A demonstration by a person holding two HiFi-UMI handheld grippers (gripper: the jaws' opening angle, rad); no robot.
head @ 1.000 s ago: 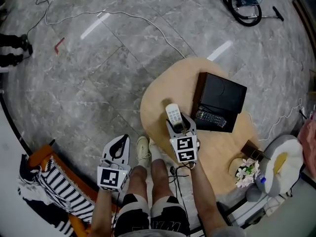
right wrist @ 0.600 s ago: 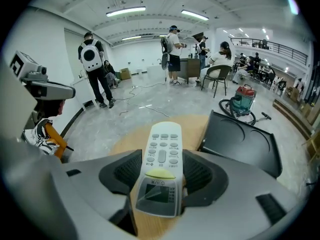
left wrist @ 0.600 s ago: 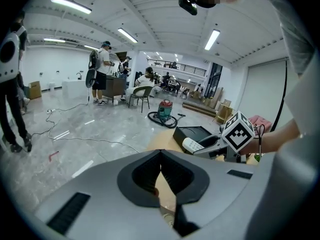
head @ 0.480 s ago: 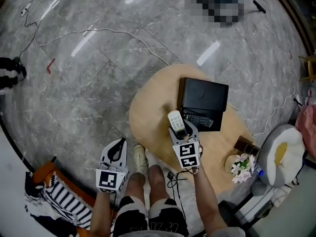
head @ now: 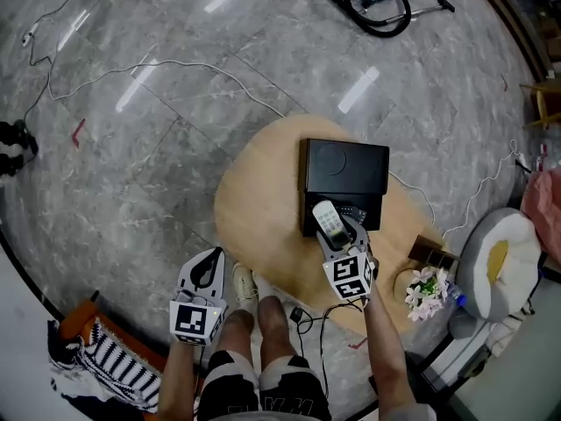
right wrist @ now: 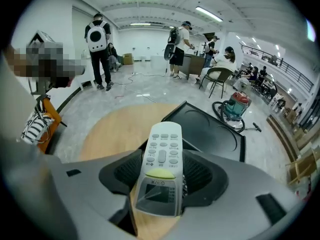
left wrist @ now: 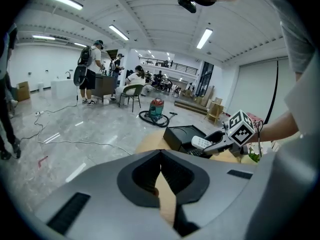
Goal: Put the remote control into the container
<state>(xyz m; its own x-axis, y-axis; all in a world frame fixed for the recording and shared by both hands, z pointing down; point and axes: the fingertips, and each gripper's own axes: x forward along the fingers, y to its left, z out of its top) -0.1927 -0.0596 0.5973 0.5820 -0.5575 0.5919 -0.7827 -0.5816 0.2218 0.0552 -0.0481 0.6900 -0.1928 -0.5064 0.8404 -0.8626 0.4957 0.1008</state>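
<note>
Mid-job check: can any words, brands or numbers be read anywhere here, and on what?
No text can be read.
Remote: button labels and screen print, too small and blurred to read.
Right cube: black-and-white square marker, no words.
Left cube: the same kind of marker, no words.

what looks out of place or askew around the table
Nothing stands out. The white remote sits straight in the right hand-held gripper, at the near edge of the black container on the round table; nothing spilled or damaged shows.
</note>
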